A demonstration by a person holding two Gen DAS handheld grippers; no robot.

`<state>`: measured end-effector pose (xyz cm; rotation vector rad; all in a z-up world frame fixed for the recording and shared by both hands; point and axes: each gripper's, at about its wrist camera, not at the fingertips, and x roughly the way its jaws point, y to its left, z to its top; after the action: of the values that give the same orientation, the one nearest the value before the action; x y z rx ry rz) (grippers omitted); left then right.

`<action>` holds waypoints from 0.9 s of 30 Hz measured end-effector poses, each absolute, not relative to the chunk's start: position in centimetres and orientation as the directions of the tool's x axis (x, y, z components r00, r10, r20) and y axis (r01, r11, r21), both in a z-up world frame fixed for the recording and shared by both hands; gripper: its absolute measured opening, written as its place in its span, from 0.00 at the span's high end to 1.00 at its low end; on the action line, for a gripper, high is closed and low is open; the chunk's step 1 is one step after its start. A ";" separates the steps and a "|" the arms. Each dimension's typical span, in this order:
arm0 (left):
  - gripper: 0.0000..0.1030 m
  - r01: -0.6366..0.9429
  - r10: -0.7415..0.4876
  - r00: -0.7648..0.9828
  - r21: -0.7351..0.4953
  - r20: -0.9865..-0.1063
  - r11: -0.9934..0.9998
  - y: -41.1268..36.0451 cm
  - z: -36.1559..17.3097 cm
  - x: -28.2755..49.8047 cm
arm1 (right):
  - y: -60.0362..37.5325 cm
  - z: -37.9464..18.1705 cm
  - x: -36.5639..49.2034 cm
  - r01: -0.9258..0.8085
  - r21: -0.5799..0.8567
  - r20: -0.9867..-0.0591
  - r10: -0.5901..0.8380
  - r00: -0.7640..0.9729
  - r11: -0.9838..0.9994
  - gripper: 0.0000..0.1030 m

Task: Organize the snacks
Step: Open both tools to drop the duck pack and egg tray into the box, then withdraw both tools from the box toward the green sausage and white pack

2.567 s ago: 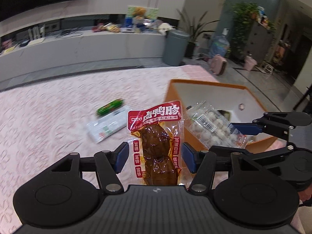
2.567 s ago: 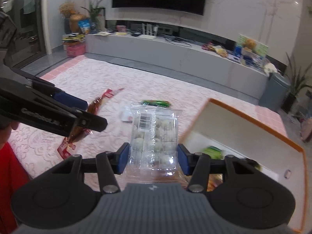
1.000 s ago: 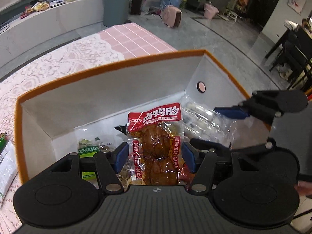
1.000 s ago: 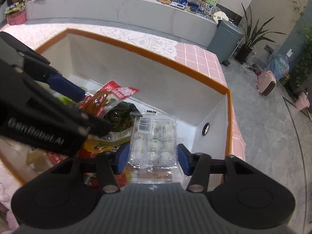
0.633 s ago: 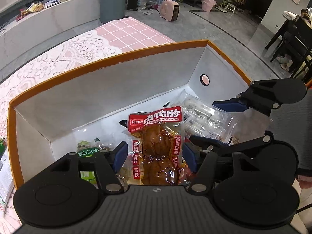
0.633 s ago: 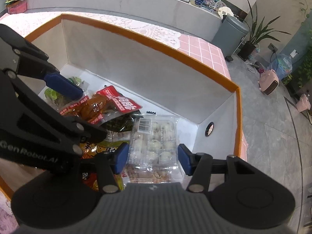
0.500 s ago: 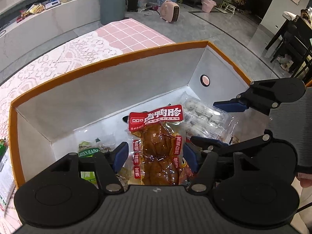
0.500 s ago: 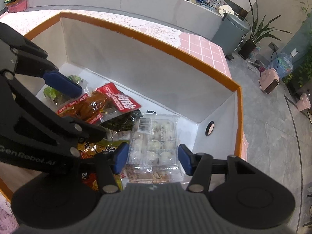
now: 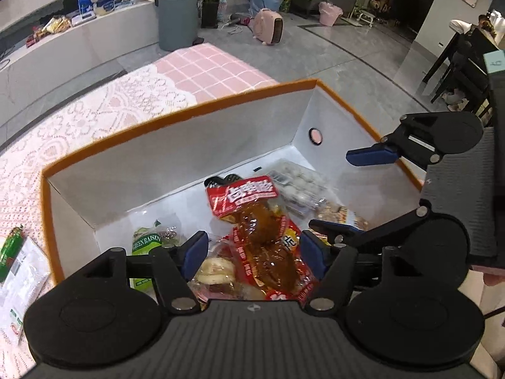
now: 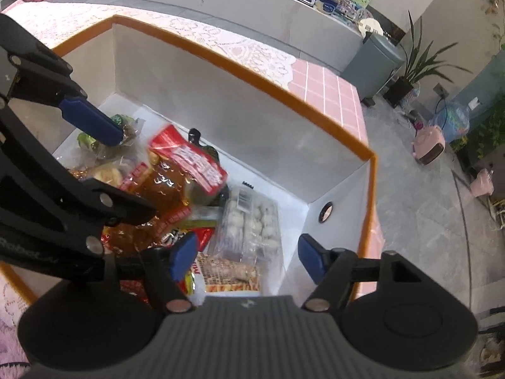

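Both grippers hang over an orange-rimmed white box that also shows in the right wrist view. My left gripper is open; the red duck-meat pack lies loose and tilted on the snack pile between its fingers, also seen in the right wrist view. My right gripper is open; the clear pack of white balls lies in the box below it, also seen in the left wrist view. A green raisin bag lies at the box's left.
A white packet and a green packet lie on the pink lace cloth left of the box. A grey bin stands on the floor beyond the table. The right gripper's fingers reach over the box's right side.
Both grippers have opened. The duck-meat pack and the clear ball pack have dropped from the fingers into the box and now lie on the pile.
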<state>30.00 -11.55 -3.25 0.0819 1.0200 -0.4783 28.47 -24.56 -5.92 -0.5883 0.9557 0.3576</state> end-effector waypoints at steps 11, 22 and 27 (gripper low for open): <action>0.18 0.455 -0.338 0.453 -0.112 -0.825 0.883 -10.4 -0.4 26.7 | -23.7 -3.3 25.9 -0.526 -0.377 -0.824 -0.017 0.566 0.763 0.23; 0.15 0.430 -0.327 0.607 -0.046 -0.724 0.902 -6.1 2.7 21.0 | -23.4 1.2 23.1 -0.364 -0.201 -0.757 0.091 0.647 0.909 0.14; 0.14 0.370 -0.274 0.691 0.002 -0.669 0.929 -3.3 3.1 18.5 | -21.6 1.6 20.8 -0.335 -0.088 -0.725 0.170 0.667 0.938 0.13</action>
<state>18.55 -3.30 3.06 0.1408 0.7229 -0.3616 20.77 -21.62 1.58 -0.2222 0.7916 0.2873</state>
